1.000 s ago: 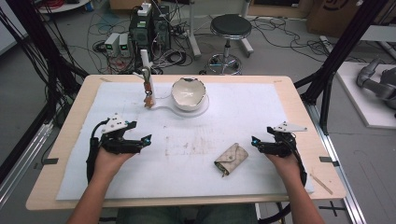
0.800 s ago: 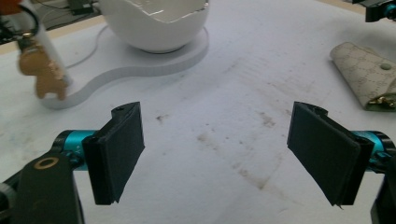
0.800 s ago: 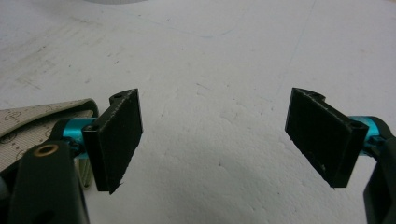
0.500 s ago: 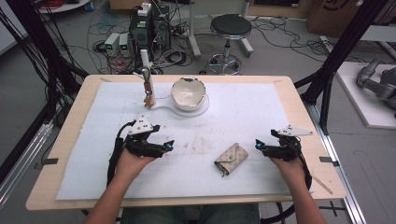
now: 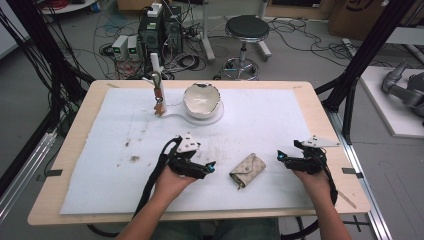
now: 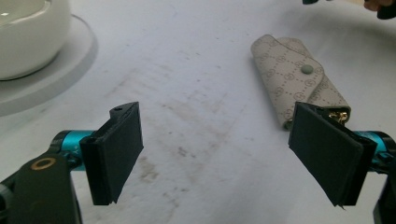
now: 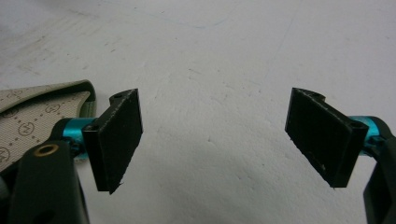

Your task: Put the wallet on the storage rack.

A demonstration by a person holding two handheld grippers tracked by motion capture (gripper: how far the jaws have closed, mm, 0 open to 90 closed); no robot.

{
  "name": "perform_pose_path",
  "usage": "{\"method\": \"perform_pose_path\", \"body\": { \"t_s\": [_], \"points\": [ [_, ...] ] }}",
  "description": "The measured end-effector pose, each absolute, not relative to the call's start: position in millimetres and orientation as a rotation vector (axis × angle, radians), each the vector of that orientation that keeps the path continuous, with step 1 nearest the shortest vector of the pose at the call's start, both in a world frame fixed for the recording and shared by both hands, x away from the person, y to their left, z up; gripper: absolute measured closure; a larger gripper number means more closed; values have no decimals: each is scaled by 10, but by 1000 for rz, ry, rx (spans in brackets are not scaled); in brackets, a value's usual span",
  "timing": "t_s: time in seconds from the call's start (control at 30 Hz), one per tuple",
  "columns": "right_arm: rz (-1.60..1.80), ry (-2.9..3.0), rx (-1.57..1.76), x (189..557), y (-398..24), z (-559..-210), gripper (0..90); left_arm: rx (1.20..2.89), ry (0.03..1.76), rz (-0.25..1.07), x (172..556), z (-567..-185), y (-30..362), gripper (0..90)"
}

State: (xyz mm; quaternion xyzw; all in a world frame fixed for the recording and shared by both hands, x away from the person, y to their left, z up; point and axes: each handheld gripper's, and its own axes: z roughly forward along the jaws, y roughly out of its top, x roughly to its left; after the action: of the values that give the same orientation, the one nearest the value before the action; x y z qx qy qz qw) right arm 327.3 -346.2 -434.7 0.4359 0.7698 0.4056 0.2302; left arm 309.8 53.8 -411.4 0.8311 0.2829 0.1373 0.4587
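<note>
Table (image 5: 85, 112): a light wooden top is seen, edged by a black frame, with most of it covered by a white sheet (image 5: 270, 125).
Sheet surface: brown stains and crumbs are scattered over the left and middle parts; scuffs are seen close up in the left gripper view.
Key pouch (image 5: 247, 171): a beige patterned pouch with a snap flap is laid flat on the sheet near the front edge, between the two grippers; a gold fitting is seen at its end (image 6: 299, 79).
Left gripper (image 5: 207, 169): it is held low over the sheet just left of the pouch, jaws spread wide with nothing between them (image 6: 215, 154).
Right gripper (image 5: 283, 159): it is held near the right edge of the sheet, jaws spread wide and empty; the pouch is seen beside its left jaw (image 7: 212, 140).
Bowl (image 5: 202, 100): a white bowl is set on a white base at the far middle of the sheet.
Stand (image 5: 158, 92): a small upright post is placed just left of the bowl.
Room: a grey floor is strewn with black cables; a round stool (image 5: 247, 27) and electronic boxes (image 5: 161, 22) are placed beyond the table.
</note>
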Motion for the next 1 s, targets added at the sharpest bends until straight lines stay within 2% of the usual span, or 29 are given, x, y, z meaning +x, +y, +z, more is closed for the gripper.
{"method": "perform_pose_path", "body": {
  "t_s": [0.57, 1.0],
  "points": [
    [1116, 2126, 1187, 3287, -3434, -4351, 193, 2120, 605, 257, 3014, -4271, -260, 176],
    [1120, 2130, 1177, 3311, -3430, -4357, 193, 2142, 631, 250, 2987, -4417, -503, 176]
  ]
}}
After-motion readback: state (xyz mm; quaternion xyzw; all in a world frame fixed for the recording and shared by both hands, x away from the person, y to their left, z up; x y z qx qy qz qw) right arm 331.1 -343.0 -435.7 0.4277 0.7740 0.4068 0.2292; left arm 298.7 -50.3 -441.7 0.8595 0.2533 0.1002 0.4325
